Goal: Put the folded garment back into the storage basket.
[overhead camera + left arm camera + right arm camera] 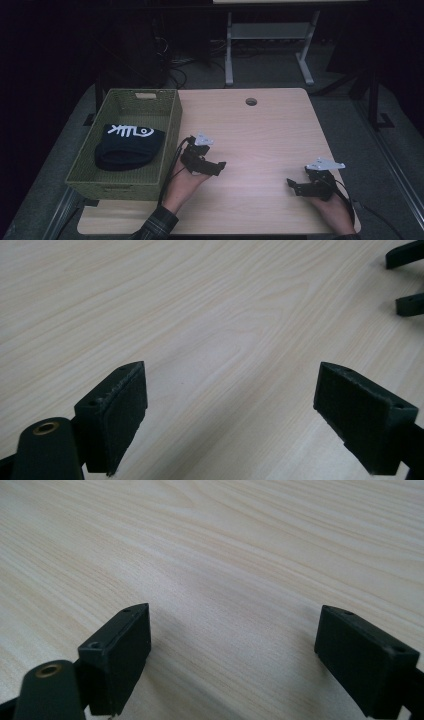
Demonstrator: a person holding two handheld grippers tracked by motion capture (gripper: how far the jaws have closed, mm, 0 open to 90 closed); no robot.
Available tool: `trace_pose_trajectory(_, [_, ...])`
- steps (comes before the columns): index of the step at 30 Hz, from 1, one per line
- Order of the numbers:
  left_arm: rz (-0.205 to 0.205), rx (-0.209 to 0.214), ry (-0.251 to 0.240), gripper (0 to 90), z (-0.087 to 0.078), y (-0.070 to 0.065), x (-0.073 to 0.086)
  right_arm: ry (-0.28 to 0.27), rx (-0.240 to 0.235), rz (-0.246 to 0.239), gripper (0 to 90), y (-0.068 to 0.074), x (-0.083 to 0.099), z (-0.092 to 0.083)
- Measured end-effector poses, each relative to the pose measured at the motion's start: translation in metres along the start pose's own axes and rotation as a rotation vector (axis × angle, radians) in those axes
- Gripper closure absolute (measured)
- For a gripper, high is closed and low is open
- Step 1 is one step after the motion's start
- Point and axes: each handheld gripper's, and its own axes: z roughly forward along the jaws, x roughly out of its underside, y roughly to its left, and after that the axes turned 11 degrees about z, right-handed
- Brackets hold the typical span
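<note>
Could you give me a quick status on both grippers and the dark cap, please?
Left gripper open, nothing between jaws. Right gripper open, over bare table. Dark cap lying in green basket. Nothing in the way.

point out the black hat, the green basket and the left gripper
black hat (pixel 129 147), high view, on its dark knit body below the white fish-bone print
green basket (pixel 172 131), high view, on its right wall
left gripper (pixel 220 166), high view, between its open fingertips over the table
</note>
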Motion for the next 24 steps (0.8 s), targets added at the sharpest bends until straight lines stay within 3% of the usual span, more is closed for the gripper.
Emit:
trace_pose_trajectory(6, [0.002,0.032,0.027,13.3,0.019,-0.005,0.013,0.0,0.0,0.0,14.4,0.0,0.0,0.0])
trace_pose_trajectory(11, [0.005,0.028,0.046,12.9,0.033,-0.009,0.026,0.0,0.0,0.0,14.4,0.0,0.0,0.0])
trace_pose_trajectory(18, [0.008,0.014,0.037,12.8,0.043,-0.01,0.036,0.0,-0.001,0.0,14.4,0.0,0.0,0.0])
trace_pose_trajectory(23, [0.073,-0.029,0.034,12.8,0.046,-0.015,0.04,0.001,-0.001,0.0,14.4,0.0,0.0,0.0])
trace_pose_trajectory(24, [0.066,-0.032,0.015,12.7,0.047,-0.015,0.041,0.001,-0.001,0.0,14.3,0.0,0.0,0.0])
